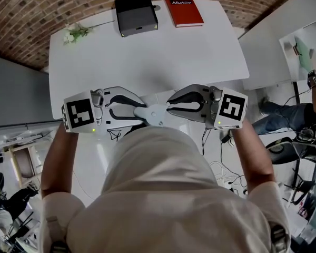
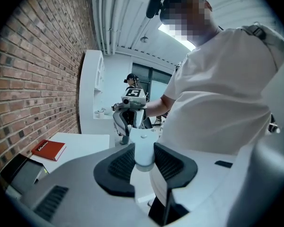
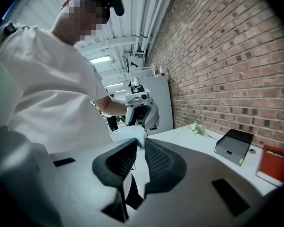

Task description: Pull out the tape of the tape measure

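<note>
The small white hard-plastic tape measure (image 1: 155,115) (image 2: 143,148) hangs near the white desk's (image 1: 147,51) front edge, clamped across its body by the left hand-held gripper (image 1: 144,112) (image 2: 143,151); we judge it light, stiff, slick. The right hand-held gripper's (image 1: 169,108) (image 3: 141,143) narrowed jaws pinch its end, where the springy tape's tab should sit.

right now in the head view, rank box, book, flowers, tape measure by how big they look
1. box
2. book, slightly smaller
3. tape measure and flowers: about alike. The tape measure is nearer the camera and partly hidden, so unranked.
</note>
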{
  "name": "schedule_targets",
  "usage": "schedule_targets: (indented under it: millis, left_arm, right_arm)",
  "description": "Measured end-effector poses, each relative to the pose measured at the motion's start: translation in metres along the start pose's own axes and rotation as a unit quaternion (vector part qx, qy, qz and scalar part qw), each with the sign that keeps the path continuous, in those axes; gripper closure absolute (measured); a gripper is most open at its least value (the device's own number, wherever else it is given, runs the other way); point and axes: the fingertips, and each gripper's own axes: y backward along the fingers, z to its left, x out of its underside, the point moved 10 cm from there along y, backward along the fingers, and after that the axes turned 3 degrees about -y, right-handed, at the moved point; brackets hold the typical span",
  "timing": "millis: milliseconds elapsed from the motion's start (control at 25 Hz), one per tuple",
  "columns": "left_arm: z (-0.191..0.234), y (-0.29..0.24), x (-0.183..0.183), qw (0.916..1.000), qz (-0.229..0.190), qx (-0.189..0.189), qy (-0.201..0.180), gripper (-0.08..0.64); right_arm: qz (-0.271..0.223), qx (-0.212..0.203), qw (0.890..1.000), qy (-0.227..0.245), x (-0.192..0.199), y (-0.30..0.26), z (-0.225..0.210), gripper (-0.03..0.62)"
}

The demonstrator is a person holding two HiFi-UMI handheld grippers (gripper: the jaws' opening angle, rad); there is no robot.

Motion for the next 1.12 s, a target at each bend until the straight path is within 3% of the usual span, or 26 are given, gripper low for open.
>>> schedule_targets:
  millis: [80, 400, 800, 1120]
  left_arm:
    - [-0.001, 0.001, 0.004, 1.0, 0.001, -0.005, 0.0, 0.437]
    - [0.002, 0.005, 0.016, 0.9994, 0.007, -0.034, 0.008, 0.437]
    - [0.008, 0.009, 0.038, 0.9959, 0.032, -0.078, 0.033, 0.437]
    - [0.012, 0.01, 0.046, 0.9929, 0.024, -0.103, 0.054, 0.437]
  right_arm:
    - [0.002, 0.016, 1.0, 0.004, -0.001, 0.0, 0.0, 0.555]
    - [0.022, 0.105, 0.994, -0.002, 0.006, -0.009, 0.0, 0.557]
    - [0.053, 0.246, 0.968, -0.024, 0.026, 0.011, -0.019, 0.558]
    - [0.035, 0.266, 0.962, -0.043, 0.028, 0.02, -0.025, 0.558]
